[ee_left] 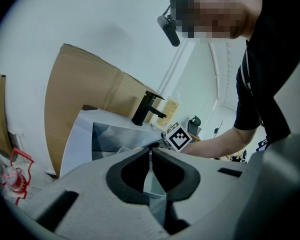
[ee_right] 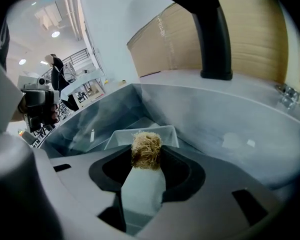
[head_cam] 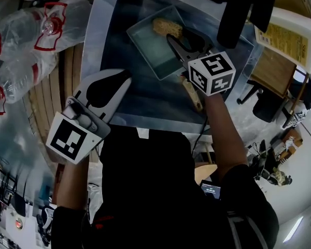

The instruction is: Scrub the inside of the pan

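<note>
A square pale pan [head_cam: 151,48] lies tilted in the steel sink [head_cam: 100,40]. My right gripper [head_cam: 172,36] reaches over the pan's far corner, shut on a tan fibrous scrubber [head_cam: 167,27]. In the right gripper view the scrubber [ee_right: 146,150] is pinched between the jaw tips, with the pan [ee_right: 121,136] just beyond it. A tan handle [head_cam: 193,95] sticks out below that gripper's marker cube. My left gripper [head_cam: 127,77] hovers over the sink's near left edge, apart from the pan. Its jaws [ee_left: 151,152] are shut with nothing between them.
A black faucet [head_cam: 239,8] stands at the sink's far right and looms above in the right gripper view [ee_right: 212,34]. Clear plastic bottles [head_cam: 22,51] lie on the counter to the left. Cardboard [ee_left: 85,91] stands behind the sink.
</note>
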